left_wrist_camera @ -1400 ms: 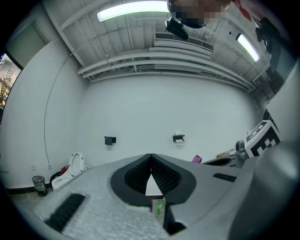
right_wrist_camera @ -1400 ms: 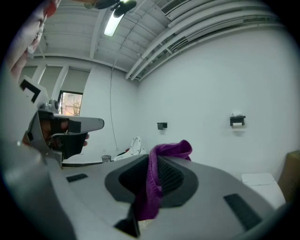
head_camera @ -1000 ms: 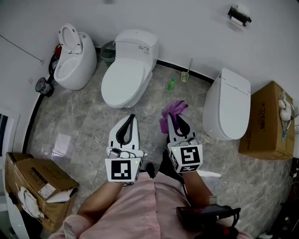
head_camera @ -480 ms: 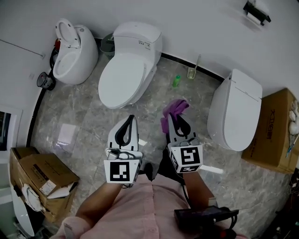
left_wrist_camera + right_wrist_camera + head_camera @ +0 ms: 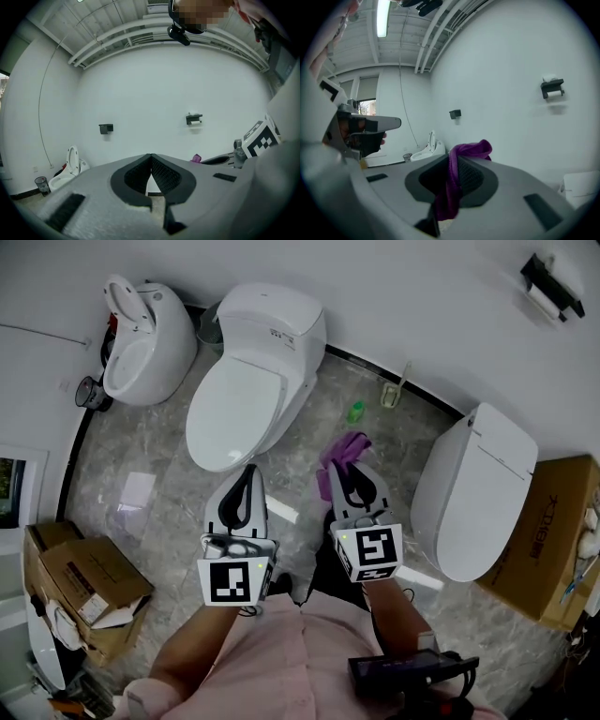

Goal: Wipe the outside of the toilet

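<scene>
Three white toilets stand along the far wall in the head view: an egg-shaped one (image 5: 141,338) with its lid up at the left, a closed one (image 5: 251,381) in the middle, a closed one (image 5: 478,488) at the right. My right gripper (image 5: 345,465) is shut on a purple cloth (image 5: 341,454) that bunches out past its tips; the cloth (image 5: 454,178) hangs between the pads in the right gripper view. My left gripper (image 5: 247,472) is shut with nothing in it, its tips (image 5: 150,157) pointing at the wall. Both grippers hover over the floor, short of the middle toilet.
A green bottle (image 5: 356,412) and a toilet brush (image 5: 392,392) stand by the wall between the middle and right toilets. Cardboard boxes sit at the left (image 5: 75,582) and right (image 5: 562,531). A paper holder (image 5: 548,287) is on the wall. The marble floor (image 5: 141,493) lies below the grippers.
The view has shifted forward and left: the middle toilet now sits closer to the grippers. Both grippers keep their pose, the right one still holding the cloth.
</scene>
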{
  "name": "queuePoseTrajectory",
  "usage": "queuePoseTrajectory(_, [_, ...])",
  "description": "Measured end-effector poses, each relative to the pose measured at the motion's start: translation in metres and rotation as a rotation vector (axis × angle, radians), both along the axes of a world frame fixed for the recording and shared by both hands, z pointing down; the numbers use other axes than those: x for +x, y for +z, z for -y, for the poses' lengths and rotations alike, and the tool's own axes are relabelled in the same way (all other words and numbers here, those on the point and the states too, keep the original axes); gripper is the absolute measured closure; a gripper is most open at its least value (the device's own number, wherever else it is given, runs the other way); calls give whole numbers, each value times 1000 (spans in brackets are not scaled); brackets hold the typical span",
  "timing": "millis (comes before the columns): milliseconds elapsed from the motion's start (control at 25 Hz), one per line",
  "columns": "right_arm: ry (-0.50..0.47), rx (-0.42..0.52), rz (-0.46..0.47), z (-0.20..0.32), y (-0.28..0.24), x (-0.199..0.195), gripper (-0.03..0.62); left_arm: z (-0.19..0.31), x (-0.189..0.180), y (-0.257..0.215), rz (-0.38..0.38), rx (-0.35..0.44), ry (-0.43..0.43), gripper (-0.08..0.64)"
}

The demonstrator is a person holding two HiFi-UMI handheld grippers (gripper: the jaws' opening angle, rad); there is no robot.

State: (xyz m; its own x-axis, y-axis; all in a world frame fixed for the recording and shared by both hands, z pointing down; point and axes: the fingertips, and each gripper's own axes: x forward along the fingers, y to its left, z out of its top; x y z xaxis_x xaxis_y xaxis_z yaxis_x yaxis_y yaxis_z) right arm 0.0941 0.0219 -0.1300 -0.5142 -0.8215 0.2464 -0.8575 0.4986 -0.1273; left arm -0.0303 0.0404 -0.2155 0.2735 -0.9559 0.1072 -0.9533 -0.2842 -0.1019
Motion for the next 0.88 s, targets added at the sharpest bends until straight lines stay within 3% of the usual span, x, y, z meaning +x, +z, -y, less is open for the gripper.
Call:
queuePoseTrajectory(520, [-100,121,-7,98,-58,-10,532,64,-2,-45,-10,71,-103,552])
queuePoseTrajectory(880, [-110,141,-42,126,-42,-33,532,78,-33,-28,-35,85,-138,552])
